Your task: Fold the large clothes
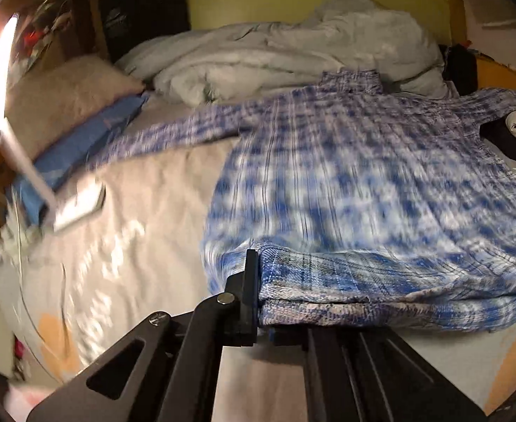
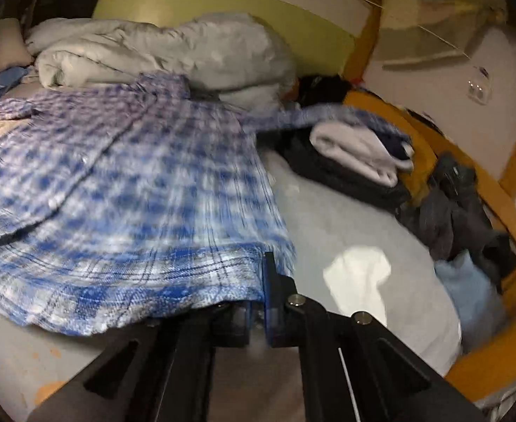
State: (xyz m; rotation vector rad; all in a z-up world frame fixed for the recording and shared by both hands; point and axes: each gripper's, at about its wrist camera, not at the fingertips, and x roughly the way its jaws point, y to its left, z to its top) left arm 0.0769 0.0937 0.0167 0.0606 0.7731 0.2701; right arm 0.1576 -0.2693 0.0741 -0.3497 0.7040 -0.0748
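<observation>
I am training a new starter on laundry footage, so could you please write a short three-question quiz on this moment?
1. True or false: the left gripper and the right gripper are both shut on the bottom hem of the checked shirt.
2. What lies on the bed straight behind the shirt's collar? A) a rumpled grey duvet B) a suitcase C) a lamp
3. Fill in: in the right wrist view, one sleeve reaches over a folded ____ cloth on a dark pile.

Key: 1 true; 2 A; 3 white.
</observation>
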